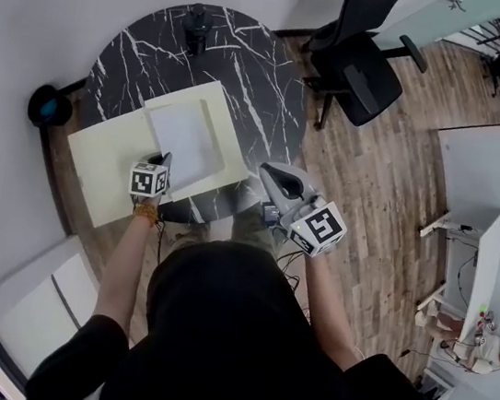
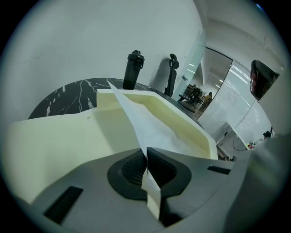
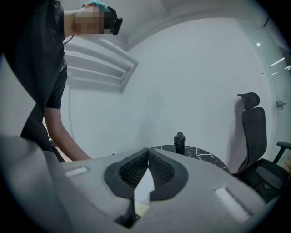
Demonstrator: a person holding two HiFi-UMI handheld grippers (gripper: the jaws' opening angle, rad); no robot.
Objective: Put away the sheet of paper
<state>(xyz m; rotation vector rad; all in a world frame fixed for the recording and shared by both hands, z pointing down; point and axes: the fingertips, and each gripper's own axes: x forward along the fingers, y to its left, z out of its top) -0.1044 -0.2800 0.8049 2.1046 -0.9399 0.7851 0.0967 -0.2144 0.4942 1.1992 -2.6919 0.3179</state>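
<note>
Sheet of paper (image 1: 185,134) pinched at its near edge by my left gripper (image 1: 161,161), jaws closed tight on it, near the table's (image 1: 252,64) front edge. The sheet lies slanted over the open cream box (image 1: 231,150), apparently not yet flat inside. My right gripper (image 1: 274,177) hangs closed and empty by the table's front right edge. Release appears still to come.

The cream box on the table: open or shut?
Open: the cream box has its flap spread flat beside the walled tray; the left gripper holds the sheet of paper over it.
</note>
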